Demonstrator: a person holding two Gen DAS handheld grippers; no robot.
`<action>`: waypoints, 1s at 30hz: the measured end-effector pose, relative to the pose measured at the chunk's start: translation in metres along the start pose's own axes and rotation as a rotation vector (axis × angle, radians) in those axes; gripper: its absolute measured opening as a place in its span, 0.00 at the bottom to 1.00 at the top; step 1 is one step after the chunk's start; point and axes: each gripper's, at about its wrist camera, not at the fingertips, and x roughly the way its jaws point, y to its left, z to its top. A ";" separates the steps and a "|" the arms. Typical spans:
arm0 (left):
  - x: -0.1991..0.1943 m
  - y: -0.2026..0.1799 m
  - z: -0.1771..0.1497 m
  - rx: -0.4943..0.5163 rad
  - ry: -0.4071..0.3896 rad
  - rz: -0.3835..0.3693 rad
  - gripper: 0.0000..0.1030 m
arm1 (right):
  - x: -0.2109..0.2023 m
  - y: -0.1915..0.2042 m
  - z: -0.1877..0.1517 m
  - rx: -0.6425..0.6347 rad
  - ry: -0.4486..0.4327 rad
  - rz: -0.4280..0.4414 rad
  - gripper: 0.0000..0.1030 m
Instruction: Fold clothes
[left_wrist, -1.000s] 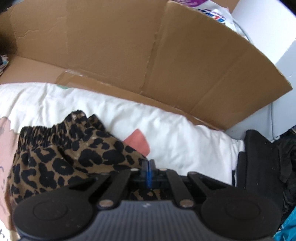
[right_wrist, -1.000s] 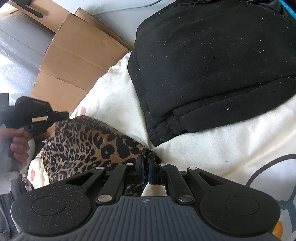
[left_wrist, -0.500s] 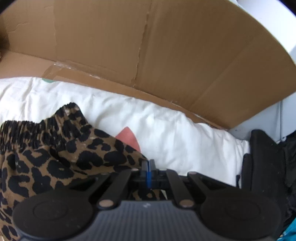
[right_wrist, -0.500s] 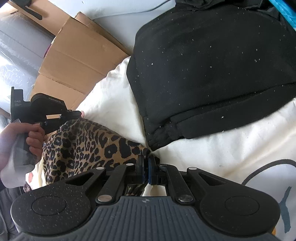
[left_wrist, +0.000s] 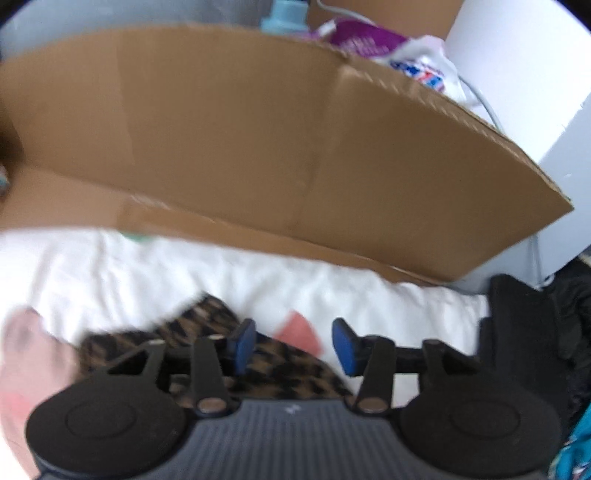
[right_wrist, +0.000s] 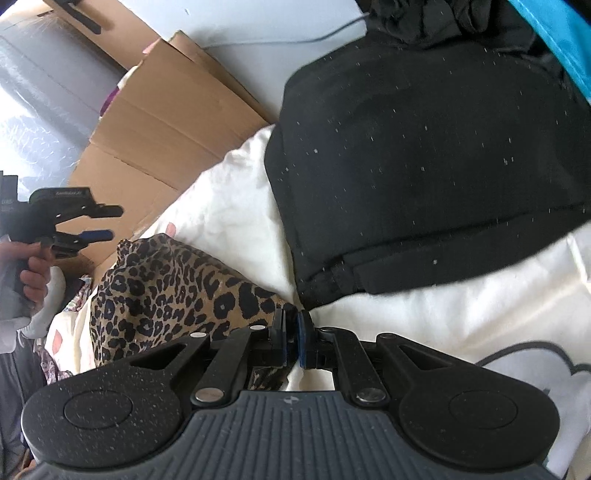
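A leopard-print garment (left_wrist: 288, 373) (right_wrist: 166, 280) lies bunched on a white duvet (right_wrist: 424, 325). My left gripper (left_wrist: 291, 343) hovers just above its far edge, its jaws opening, with nothing between the blue pads. In the right wrist view the left gripper (right_wrist: 116, 222) shows in a person's hand (right_wrist: 33, 273), lifted clear of the cloth. My right gripper (right_wrist: 293, 332) pinches the garment's near corner, its jaws just starting to part, a thin gap showing. The left wrist view is blurred.
A folded black garment (right_wrist: 424, 166) (left_wrist: 524, 332) lies on the duvet right of the leopard cloth. A big cardboard sheet (left_wrist: 258, 129) (right_wrist: 147, 129) stands along the far side. Teal fabric (right_wrist: 554, 37) and dark clothes pile at the far right.
My left gripper has let go of the leopard garment, opened wide and lifted off it; the cloth edge has dropped onto the duvet. The right gripper has stayed on its corner.
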 end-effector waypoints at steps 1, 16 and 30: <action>-0.002 0.003 0.003 0.014 -0.003 0.016 0.56 | 0.000 0.000 0.001 -0.007 -0.003 0.002 0.06; 0.036 0.027 -0.008 0.286 0.076 0.147 0.69 | 0.028 0.041 0.024 -0.229 0.042 -0.003 0.06; 0.056 0.013 -0.015 0.468 0.095 0.102 0.52 | 0.085 0.089 0.036 -0.429 0.130 -0.016 0.35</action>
